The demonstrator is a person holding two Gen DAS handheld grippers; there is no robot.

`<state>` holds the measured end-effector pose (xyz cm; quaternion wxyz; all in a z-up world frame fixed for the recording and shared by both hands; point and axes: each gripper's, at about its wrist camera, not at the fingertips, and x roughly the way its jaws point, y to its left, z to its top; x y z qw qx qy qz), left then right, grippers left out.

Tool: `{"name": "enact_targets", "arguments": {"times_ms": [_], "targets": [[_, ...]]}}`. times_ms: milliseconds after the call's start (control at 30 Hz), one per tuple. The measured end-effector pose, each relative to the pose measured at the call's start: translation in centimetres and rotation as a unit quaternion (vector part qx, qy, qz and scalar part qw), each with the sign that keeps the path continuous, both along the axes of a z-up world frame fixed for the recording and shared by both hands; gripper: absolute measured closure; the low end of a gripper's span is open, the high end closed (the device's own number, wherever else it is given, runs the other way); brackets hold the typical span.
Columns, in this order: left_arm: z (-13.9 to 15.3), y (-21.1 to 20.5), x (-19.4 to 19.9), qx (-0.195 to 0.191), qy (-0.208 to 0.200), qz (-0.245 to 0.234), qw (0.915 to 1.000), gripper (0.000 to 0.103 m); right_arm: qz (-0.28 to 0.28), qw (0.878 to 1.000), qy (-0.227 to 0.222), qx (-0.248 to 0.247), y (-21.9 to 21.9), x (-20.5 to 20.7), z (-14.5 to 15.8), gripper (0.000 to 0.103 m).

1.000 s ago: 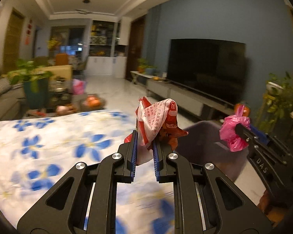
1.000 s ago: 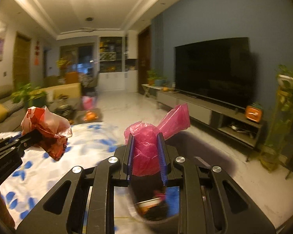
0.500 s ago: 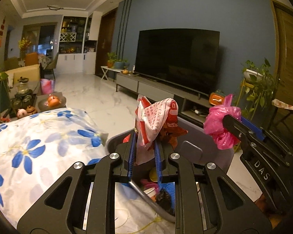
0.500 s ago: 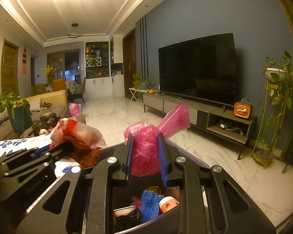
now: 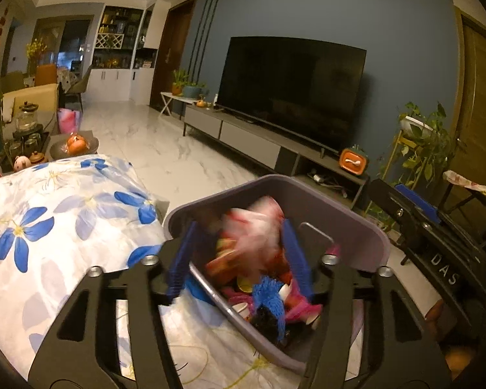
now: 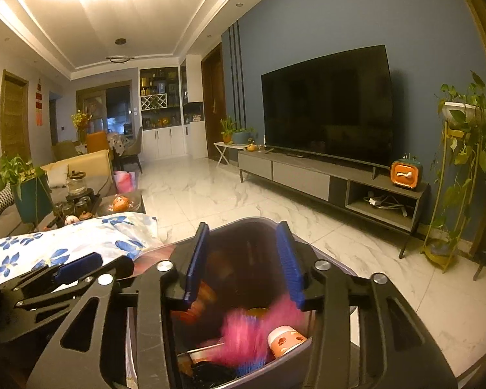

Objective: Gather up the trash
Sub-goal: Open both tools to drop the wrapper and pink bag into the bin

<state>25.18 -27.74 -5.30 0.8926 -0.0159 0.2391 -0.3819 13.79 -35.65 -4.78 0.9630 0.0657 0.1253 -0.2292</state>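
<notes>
My left gripper (image 5: 239,259) hangs over a grey-purple bin (image 5: 356,223). Its jaws are opening, and a red-and-white wrapper (image 5: 252,236) falls blurred between them, free of the pads. My right gripper (image 6: 243,259) is over the same bin (image 6: 236,222) with its jaws opening and nothing between them. Below it a pink plastic bag (image 6: 249,334) drops blurred onto the trash inside. A blue mesh piece (image 5: 269,298) and a small orange-and-white cup (image 6: 285,340) lie in the bin. Each gripper shows in the other's view: the right gripper (image 5: 414,204) and the left gripper (image 6: 77,269).
A table with a blue-flowered cloth (image 5: 48,214) stands left of the bin. Beyond are a marble floor (image 6: 243,194), a low TV cabinet (image 6: 324,178) with a large TV (image 6: 327,107), a plant stand (image 6: 460,168) at right, and a coffee table with fruit (image 5: 74,144).
Both grippers opened. The wrapper left the left pads and the pink bag left the right pads, both dropping into the bin. The left gripper moved from above the table to over the bin.
</notes>
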Motion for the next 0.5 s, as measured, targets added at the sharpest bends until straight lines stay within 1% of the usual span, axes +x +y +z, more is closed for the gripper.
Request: {"name": "enact_targets", "arguments": {"times_ms": [33, 100, 167, 233, 300, 367, 433, 500], "targets": [[-0.1, 0.2, -0.1, 0.000, -0.002, 0.002, 1.0000, 0.040, -0.001, 1.000, 0.001, 0.000, 0.1, -0.1, 0.0, 0.050], [-0.2, 0.5, -0.4, 0.003, -0.003, 0.010, 0.9999, 0.032, -0.002, 1.000, 0.001, -0.001, 0.5, -0.3, 0.1, 0.046], [-0.1, 1.3, -0.6, 0.004, -0.004, 0.020, 0.9998, 0.028, -0.005, 1.000, 0.000, -0.003, 0.8, -0.7, 0.2, 0.038], [0.1, 2.3, -1.0, 0.009, -0.009, 0.036, 0.9993, 0.024, -0.008, 1.000, -0.001, -0.005, 1.1, -1.1, 0.2, 0.023], [0.3, 3.6, -1.6, 0.019, -0.020, 0.061, 0.9977, 0.020, -0.013, 1.000, 0.003, -0.010, 1.8, -1.5, 0.2, 0.015], [0.5, 5.0, -2.3, 0.030, -0.030, 0.087, 0.9953, 0.016, -0.013, 1.000, 0.012, -0.013, 2.5, -1.6, 0.1, 0.013], [0.7, 6.5, -3.2, 0.043, -0.038, 0.116, 0.9916, 0.013, -0.012, 1.000, 0.022, -0.011, 3.3, -1.7, 0.0, 0.006], [0.9, 8.1, -4.0, 0.062, -0.044, 0.137, 0.9877, 0.011, -0.003, 1.000, 0.028, -0.009, 4.3, -2.0, -0.1, 0.006]]}}
